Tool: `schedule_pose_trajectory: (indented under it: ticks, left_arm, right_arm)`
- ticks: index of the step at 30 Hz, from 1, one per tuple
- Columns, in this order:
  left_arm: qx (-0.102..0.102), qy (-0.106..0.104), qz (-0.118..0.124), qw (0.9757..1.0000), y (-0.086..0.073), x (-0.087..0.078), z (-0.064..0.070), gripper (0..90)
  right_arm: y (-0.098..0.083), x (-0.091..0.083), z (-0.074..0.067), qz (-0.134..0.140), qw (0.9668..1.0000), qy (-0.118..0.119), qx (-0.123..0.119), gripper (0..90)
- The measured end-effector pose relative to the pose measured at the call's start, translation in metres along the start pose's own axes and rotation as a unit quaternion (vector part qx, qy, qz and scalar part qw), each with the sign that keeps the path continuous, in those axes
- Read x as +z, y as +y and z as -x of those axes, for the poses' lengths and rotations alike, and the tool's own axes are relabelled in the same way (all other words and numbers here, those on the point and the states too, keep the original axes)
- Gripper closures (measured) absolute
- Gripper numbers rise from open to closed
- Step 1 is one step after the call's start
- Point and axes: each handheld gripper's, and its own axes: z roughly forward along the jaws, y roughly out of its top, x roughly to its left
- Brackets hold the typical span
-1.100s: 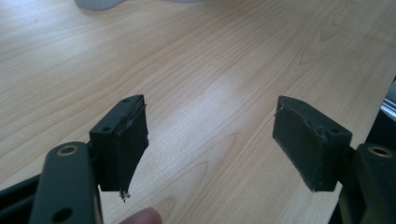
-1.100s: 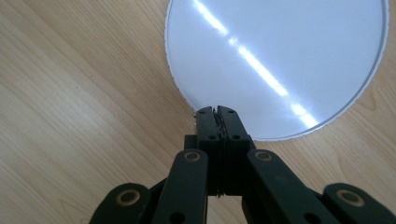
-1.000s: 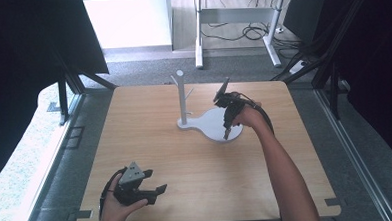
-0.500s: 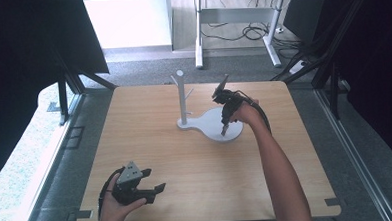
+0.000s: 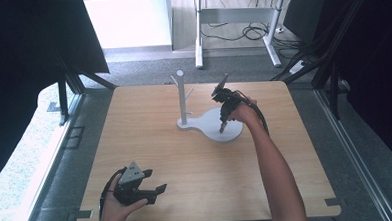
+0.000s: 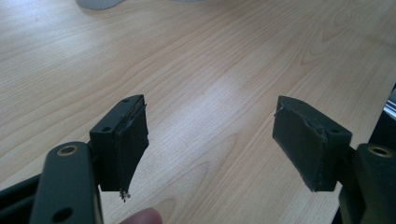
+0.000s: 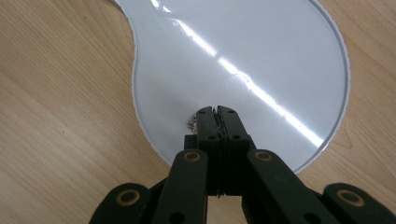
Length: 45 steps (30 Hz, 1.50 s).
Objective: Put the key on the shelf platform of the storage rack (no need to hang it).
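- Not much has changed since a second ago: the right gripper [image 5: 223, 123] has shifted just a touch over the white stand, and the left gripper [image 5: 155, 188] hasn't budged from its corner.
- The thing in play is a white stand with a flat, glossy teardrop-shaped base [image 5: 220, 127] and a thin upright pole [image 5: 182, 98] that has short pegs sticking out near the top. It sits on the light wooden table [image 5: 149, 122], a bit past the middle and toward the far side.
- The right gripper points steeply down over the wide round end of that base. In the right gripper view its two black jaws are pressed flat together with nothing between them, tips [image 7: 217, 114] right above the shiny white surface [image 7: 261, 51]. Can't really tell whether they're actually touching the base or hovering just off it.
- There's a little frayed bit of tape or padding sticking out beside the tip on the left.
- The person's right forearm [image 5: 274, 167] stretches from the near edge up to the stand, with the cable trailing along the wrist.
- The left gripper is held low at the near left corner of the table, well apart from the stand, grey three-cornered plate on top.
- In the left gripper view its jaws stand wide apart, worn black pads [image 6: 128, 140] facing each other, only bare wood grain between them. A fingertip [image 6: 142, 217] peeks in at the bottom edge.
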Motion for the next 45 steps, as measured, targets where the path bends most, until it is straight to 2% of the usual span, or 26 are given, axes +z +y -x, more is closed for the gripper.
schedule_pose_trajectory:
  ticks: [9,12,17,20,22,29,35,39,45]
  left_arm:
    - [0.0,0.0,-0.001,1.0,0.0,0.001,0.0,26.8]
    - [0.001,-0.001,0.0,1.0,0.0,0.0,0.0,26.8]
    - [-0.001,0.0,-0.002,1.0,-0.001,0.001,-0.001,26.7]
    - [-0.002,0.001,-0.001,1.0,-0.001,0.0,-0.002,26.8]
    - [-0.002,0.002,0.0,1.0,-0.001,-0.001,-0.002,26.7]
    - [-0.003,0.001,-0.001,1.0,-0.001,-0.001,-0.003,26.7]
    - [-0.004,0.001,-0.002,1.0,-0.001,-0.001,-0.004,26.7]
    - [-0.005,0.0,-0.003,1.0,-0.002,0.0,-0.004,26.8]
    - [-0.003,-0.001,-0.004,1.0,-0.001,0.001,-0.003,26.7]
  right_arm:
    - [-0.004,0.011,0.005,0.01,0.9998,-0.015,0.009,89.3]
    - [-0.005,0.017,0.006,0.006,0.9997,-0.02,0.011,89.2]
    - [-0.006,0.026,0.007,0.011,0.9996,-0.023,0.008,89.2]
    - [-0.005,0.028,0.008,0.022,0.9993,-0.025,0.013,89.2]
    - [-0.005,0.029,0.008,0.03,0.9988,-0.035,0.016,89.1]
    - [-0.007,0.036,0.01,0.041,0.9978,-0.048,0.023,87.9]
    - [-0.01,0.041,0.01,0.036,0.9978,-0.048,0.027,82.1]
    - [-0.012,0.04,0.01,0.041,0.9971,-0.057,0.028,71.5]
    - [-0.016,0.028,0.008,0.08,0.9937,-0.071,0.032,54.4]
